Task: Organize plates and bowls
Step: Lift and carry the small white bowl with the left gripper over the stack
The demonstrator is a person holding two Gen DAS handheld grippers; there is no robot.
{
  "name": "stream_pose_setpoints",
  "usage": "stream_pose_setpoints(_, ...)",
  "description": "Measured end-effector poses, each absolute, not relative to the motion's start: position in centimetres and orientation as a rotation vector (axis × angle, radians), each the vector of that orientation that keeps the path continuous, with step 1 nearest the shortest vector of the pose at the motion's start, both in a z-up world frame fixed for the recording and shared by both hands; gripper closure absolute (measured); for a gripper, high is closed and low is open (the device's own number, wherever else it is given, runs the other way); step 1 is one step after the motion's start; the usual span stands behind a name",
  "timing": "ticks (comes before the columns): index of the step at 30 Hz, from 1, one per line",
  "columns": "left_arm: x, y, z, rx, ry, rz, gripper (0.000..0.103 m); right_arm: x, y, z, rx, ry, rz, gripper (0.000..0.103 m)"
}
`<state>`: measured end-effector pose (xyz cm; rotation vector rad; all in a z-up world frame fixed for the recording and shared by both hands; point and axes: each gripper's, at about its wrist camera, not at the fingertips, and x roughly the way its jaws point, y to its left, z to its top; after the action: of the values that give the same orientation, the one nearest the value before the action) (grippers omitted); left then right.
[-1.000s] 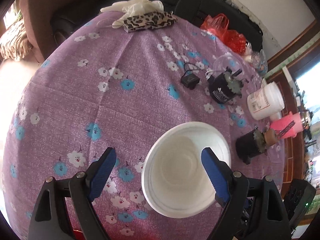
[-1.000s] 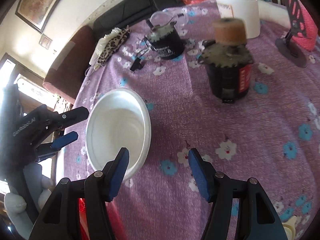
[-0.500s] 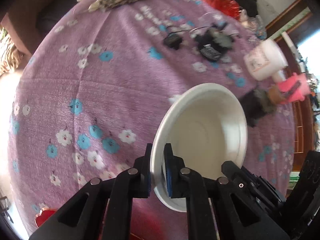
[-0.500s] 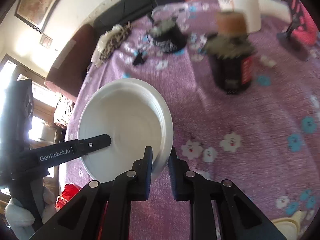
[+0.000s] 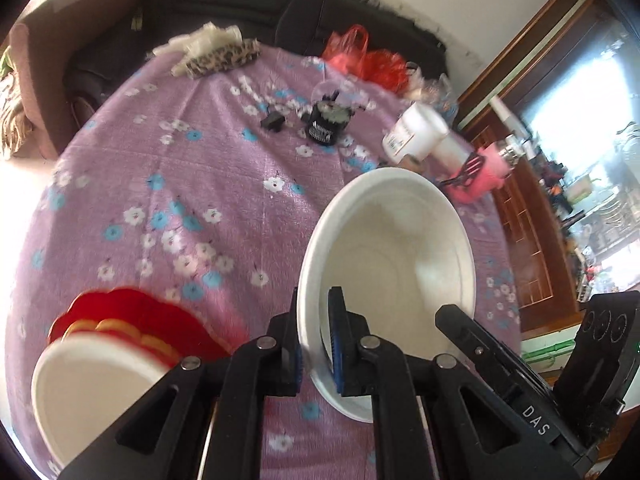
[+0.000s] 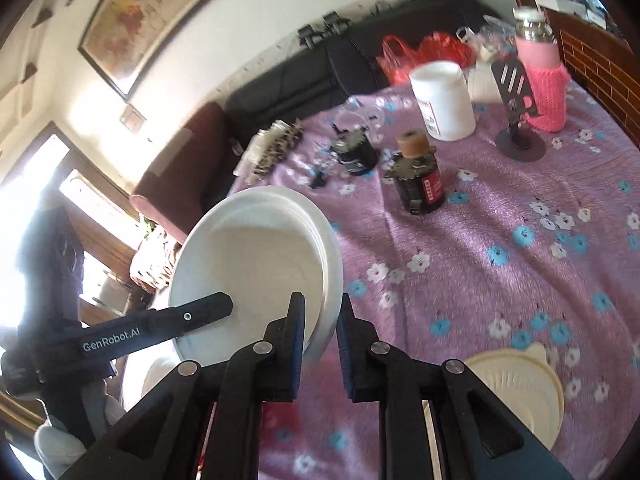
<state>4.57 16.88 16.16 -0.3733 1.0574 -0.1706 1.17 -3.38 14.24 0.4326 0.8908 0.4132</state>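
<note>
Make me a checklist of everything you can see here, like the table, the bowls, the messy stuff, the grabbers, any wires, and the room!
Surface: purple flowered tablecloth.
Job's things: white bowl tilted, off the cloth, gripped on opposite rims; another white bowl by a red plate; cream dish near the edge.
Clutter: white jar, pink flask, dark bottle, black pot, phone stand, red bags, leopard-print cloth.
Grippers: left gripper and right gripper both shut on the bowl's rim.
Cables: nothing seen.
Surroundings: dark sofa, framed picture, wooden cabinet.
</note>
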Motion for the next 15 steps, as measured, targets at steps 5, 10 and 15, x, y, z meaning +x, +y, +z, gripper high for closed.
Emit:
stream_pose_setpoints(5, -0.6, 19.4, 18.2, -0.369, 0.937, -0.122, 0.093, -2.5, -0.4, 16.3, 0.391, 0.849, 0.489, 0.086)
stream_pose_setpoints(10, -5.7, 22.7, 19.1, -0.348, 0.835, -0.02, 0.093, -5.7, 3.5, 16.6, 0.365, 0.848, 0.585, 0.086)
stream_pose_setpoints(15, -9.3, 25.7, 18.5, -0.346, 0.77, 0.073, 0.093, -7.5, 7.6, 15.8, 0.299, 0.862, 0.629, 0.086)
